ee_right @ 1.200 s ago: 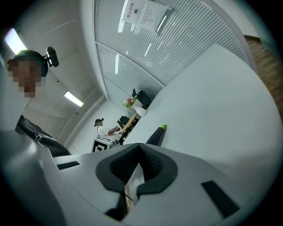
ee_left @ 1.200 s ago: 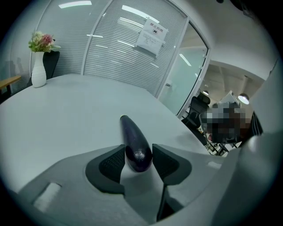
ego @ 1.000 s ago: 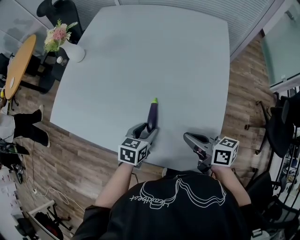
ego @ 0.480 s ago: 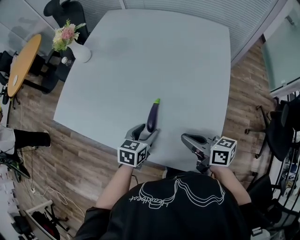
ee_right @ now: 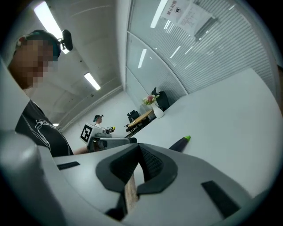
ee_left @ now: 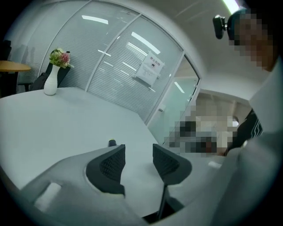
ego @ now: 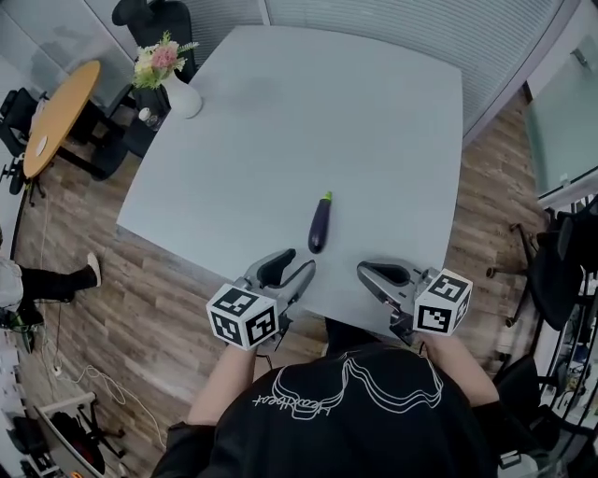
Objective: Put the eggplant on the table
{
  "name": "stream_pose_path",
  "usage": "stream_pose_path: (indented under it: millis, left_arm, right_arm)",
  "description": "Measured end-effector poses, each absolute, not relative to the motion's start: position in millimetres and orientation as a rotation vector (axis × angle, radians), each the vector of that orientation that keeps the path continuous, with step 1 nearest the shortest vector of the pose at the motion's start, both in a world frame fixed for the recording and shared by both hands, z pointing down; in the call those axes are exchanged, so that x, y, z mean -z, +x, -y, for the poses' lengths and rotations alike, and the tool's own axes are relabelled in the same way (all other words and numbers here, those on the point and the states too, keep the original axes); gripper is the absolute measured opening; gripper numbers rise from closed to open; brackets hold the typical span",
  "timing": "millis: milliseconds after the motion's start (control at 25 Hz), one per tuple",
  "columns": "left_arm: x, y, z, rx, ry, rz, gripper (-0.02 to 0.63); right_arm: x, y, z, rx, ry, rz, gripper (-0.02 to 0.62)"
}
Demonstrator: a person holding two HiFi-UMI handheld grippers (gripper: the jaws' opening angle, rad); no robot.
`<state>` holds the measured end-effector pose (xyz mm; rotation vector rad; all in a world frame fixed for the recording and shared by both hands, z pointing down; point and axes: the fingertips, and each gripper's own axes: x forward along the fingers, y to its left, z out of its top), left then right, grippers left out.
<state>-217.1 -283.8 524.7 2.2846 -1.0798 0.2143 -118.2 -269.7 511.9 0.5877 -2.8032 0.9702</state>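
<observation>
A dark purple eggplant with a green stem end lies flat on the pale grey table, near its front edge. My left gripper hovers just behind it, apart from it. Its jaws are closing with nothing between them. In the left gripper view only the stem tip of the eggplant peeps over the left finger of that gripper. My right gripper is shut and empty, to the right of the eggplant. In its own view the right gripper has the eggplant beyond its jaws.
A white vase of flowers stands at the table's far left corner. Beyond it are a round orange table and a black chair. Wooden floor surrounds the table, with a glass wall behind.
The left gripper's jaws were round the eggplant's near end. They have let go and drawn back and up. The eggplant stays lying on the table.
</observation>
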Motion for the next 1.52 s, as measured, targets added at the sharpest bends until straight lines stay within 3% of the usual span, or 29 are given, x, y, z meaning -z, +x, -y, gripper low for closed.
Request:
stream_pose_path:
  millis: [280, 560, 1520]
  left_arm:
    - [-470, -213, 249, -0.060, 2.328, 1.038, 0.103]
    - [-449, -202, 221, -0.073, 2.361, 1.041, 0.044]
    - [-440, -191, 206, -0.101, 2.408, 1.024, 0.018]
  right_arm:
    - [-468, -131, 249, -0.732, 0.550, 2.916, 0.009]
    - [-452, -137, 229, -0.718, 0.522, 2.954, 0.009]
    - [-456, -138, 217, -0.757, 0.534, 2.928, 0.008]
